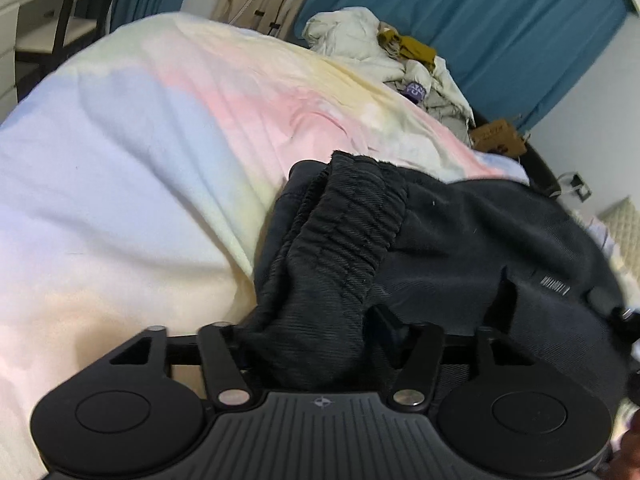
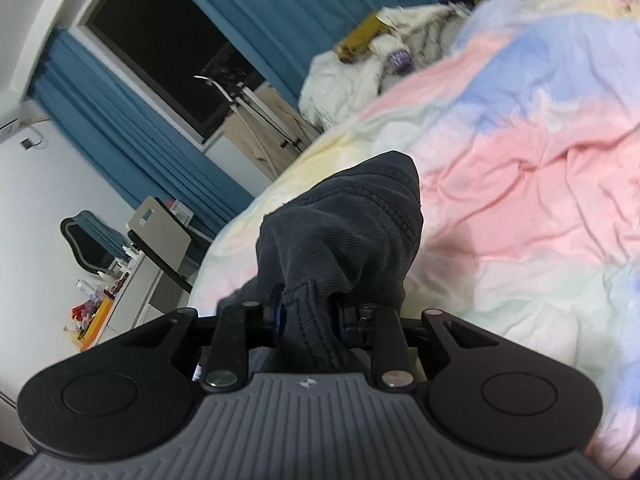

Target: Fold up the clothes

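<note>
Black cloth fills the space in front of both tongs, and it looks like a pair of dark pants [image 1: 460,240] with a stretchy, wrinkly waistband [image 1: 344,224]. The left tongs [image 1: 320,344] have the cloth bunched up between their fingers, and they look pinched on it, though the cloth hides the tips. The right tongs [image 2: 308,316] are pressed together on a thick fold of the same dark cloth, which sticks up in a lump just ahead of them. In the left view the pants seem to hang from the tongs and spread out to the right of them, over the bed. The bed cover [image 1: 140,160], with soft pink, blue and yellow patches, lies below and ahead of both tongs. Far ahead of the tongs, at the other end of the bed, sits a messy heap of pale clothes [image 1: 380,56] with something yellow on top. So the pants are not a neat folded stack right now; they are held up and crumpled. I cannot tell if they are being lifted to get spread flat or being carried over in the middle of a fold. The pale heap looks unfolded too, so more folding is probably left.
</note>
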Tool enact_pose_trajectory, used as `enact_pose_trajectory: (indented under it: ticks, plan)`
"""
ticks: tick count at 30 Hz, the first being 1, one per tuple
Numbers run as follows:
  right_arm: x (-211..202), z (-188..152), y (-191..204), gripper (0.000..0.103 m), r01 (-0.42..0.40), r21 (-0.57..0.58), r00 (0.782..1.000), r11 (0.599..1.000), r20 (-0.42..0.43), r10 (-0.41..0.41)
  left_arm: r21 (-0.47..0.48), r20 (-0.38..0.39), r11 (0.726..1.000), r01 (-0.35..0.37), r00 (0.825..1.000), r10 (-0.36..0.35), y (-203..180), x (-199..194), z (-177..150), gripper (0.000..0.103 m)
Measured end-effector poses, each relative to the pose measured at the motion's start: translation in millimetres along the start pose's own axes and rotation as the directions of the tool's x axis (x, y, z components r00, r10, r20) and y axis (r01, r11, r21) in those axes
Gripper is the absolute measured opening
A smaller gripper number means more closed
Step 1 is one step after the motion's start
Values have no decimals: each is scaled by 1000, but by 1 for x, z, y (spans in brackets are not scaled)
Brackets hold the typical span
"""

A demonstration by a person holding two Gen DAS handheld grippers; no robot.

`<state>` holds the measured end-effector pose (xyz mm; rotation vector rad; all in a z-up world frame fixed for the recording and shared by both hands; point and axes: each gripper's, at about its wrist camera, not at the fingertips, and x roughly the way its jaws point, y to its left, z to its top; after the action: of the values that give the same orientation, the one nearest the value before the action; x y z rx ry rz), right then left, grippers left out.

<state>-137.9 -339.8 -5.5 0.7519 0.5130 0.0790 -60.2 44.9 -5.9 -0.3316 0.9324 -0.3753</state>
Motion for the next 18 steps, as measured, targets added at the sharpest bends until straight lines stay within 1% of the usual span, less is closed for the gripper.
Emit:
enact_pose_trajectory:
  ticks: [2,4,6,7,8,9,11,15,18]
  plan:
    - [-9,2,0,24,-3,-1,1000,1000,11,3,22,-9,1000,-2,1000,2,-5,3,-6,81]
    - [-17,7,-2,22,-1,-4,1000,1000,23,1,35,-9,999,4,1000,-4,-8,6,-11,81]
    - [-26,11,-5,19,17,-18,999,1000,43,-16,25,14,999,29,999,-29,-8,8,-14,84]
    - [-30,14,-7,17,27,-26,998,999,53,-25,33,29,999,42,999,-43,-9,9,-14,90]
    - [-34,16,-8,10,37,-34,997,999,64,-34,50,47,997,55,997,-57,-10,10,-14,96]
    - [-38,19,-9,6,48,-46,996,998,74,-44,66,61,996,58,996,-62,-12,12,-14,103]
    - [-41,25,-11,0,66,-67,995,996,84,-60,96,70,994,51,996,-57,-15,16,-15,103]
    - [-36,33,-13,0,87,-92,994,992,72,-81,97,-6,995,33,999,-33,-12,38,-17,103]
    - [-32,39,-15,1,103,-111,993,989,63,-97,114,-23,993,16,1000,-14,-12,49,-15,102]
